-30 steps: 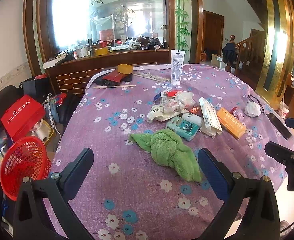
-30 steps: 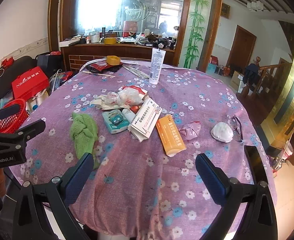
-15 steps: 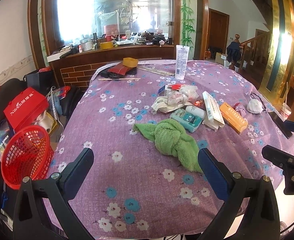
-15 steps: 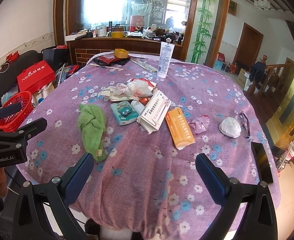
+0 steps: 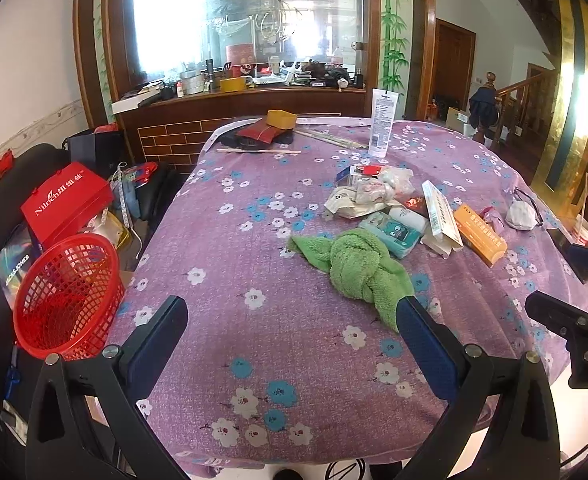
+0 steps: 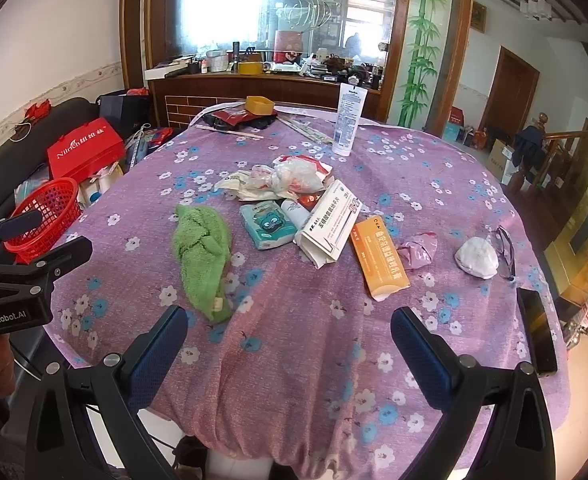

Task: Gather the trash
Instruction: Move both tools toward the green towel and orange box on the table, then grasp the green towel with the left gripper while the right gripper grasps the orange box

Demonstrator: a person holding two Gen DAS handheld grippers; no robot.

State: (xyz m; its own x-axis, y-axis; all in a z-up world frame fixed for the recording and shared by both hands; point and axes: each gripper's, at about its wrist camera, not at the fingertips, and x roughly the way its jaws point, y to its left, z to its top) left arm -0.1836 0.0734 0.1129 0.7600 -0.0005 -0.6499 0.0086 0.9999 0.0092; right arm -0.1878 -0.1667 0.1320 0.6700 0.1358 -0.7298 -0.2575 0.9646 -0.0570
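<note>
Towel (image 5: pixel 354 268) left of boxes (image 5: pixel 442 220), on table (image 5: pixel 254 352)

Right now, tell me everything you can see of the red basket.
The red basket is an open-mesh, plastic-looking tub with a round rim. It sits off the table's left edge, tilted so its mouth faces the left wrist camera. It looks empty. A red box stands just behind it. Neither gripper touches it.

Green towel (image 5: pixel 358 268) between spread left gripper (image 5: pixel 290 332) jaws
</note>
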